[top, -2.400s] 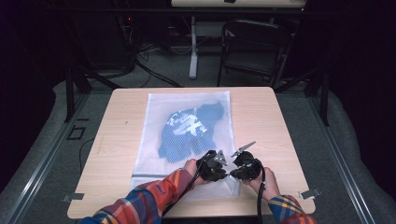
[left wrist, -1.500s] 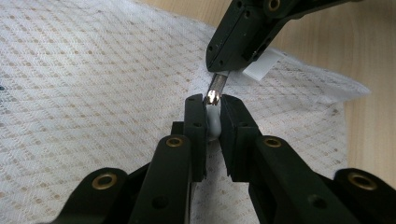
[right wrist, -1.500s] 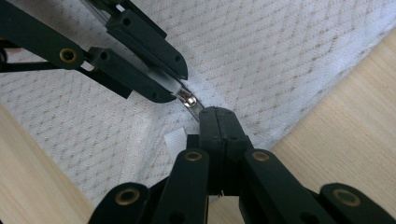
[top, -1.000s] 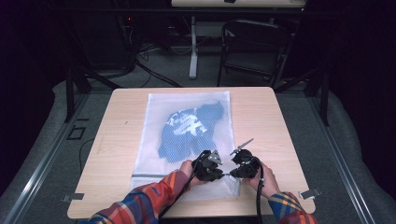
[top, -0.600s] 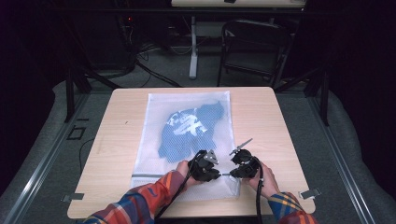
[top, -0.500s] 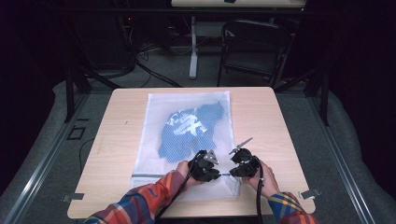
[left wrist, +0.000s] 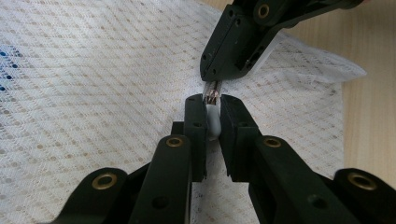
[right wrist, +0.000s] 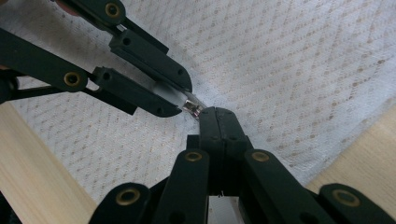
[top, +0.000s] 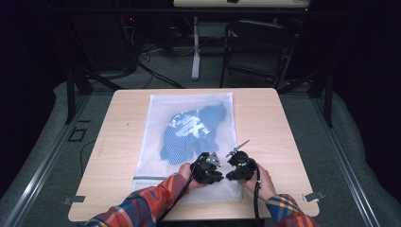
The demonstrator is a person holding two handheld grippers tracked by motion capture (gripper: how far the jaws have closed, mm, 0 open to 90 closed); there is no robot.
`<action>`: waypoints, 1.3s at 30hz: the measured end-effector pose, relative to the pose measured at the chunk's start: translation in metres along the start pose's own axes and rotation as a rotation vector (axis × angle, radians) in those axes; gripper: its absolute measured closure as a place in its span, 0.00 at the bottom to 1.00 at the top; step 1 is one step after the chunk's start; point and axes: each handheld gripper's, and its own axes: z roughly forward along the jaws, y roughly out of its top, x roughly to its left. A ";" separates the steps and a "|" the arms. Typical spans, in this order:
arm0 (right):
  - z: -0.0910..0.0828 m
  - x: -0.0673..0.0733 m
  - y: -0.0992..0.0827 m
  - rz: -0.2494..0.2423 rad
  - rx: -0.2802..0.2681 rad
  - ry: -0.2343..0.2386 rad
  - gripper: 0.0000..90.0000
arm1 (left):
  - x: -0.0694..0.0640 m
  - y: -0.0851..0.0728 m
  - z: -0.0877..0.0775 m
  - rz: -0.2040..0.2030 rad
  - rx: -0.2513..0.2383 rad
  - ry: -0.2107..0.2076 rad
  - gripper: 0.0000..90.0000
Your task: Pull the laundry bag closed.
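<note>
**Both grippers pinch the zipper end of the mesh bag**

The mesh bag (top: 189, 113) lies lengthwise on the table (top: 118, 151), its long axis running from the person's edge to the far edge. At its near end, the left gripper (left wrist: 208, 105) clamps a white zipper pull (left wrist: 212, 116), seen close up in the left gripper view. The right gripper (right wrist: 217, 114), jaws together on mesh, meets it tip to tip. The high view shows a blue garment (top: 189, 135) inside.

We saw a light wooden counter (top: 118, 156) standing on grey carpet (top: 56, 127) in a dark room. Behind it stood a black metal chair (top: 257, 47) and a white post (top: 196, 47), with black cables (top: 156, 71) trailing over the floor. Metal rails (top: 33, 189) ran along both sides.
</note>
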 end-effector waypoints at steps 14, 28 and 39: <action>0.000 -0.002 -0.002 0.020 -0.014 0.009 1.00 | 0.002 -0.004 -0.007 0.007 0.024 0.010 0.91; 0.000 -0.002 -0.001 0.017 -0.008 0.005 1.00 | 0.005 -0.010 -0.013 -0.007 0.014 0.005 0.91; -0.003 0.001 0.004 0.051 -0.044 0.015 1.00 | 0.006 -0.010 -0.011 -0.010 0.020 0.013 0.91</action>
